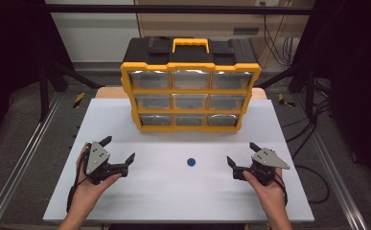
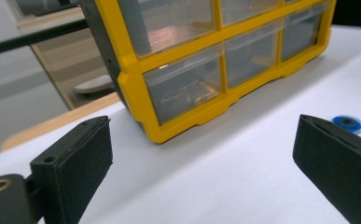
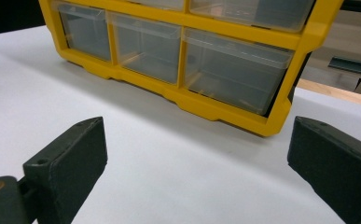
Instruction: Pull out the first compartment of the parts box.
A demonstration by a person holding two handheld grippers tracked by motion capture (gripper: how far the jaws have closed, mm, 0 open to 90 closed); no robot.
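Both tongs wide open and empty, resting low over the white counter [image 1: 173, 191].

Left tongs [image 1: 121, 149] held in the left hand [image 1: 88, 184] at the near left of the counter, jaws spread far apart, nothing between them. Right tongs [image 1: 241, 154] held in the right hand [image 1: 267, 184] at the near right, jaws equally spread, also gripping nothing. Small blue round part [image 1: 191, 162] lying flat on the counter between the two tongs, apart from both, a little nearer to the right one; seen also in the left gripper view [image 2: 348, 123] just beyond one jaw. Yellow-framed organizer cabinet [image 1: 190, 91] with nine clear drawers and a yellow handle [image 1: 190, 45] standing upright at the far middle, all drawers closed.
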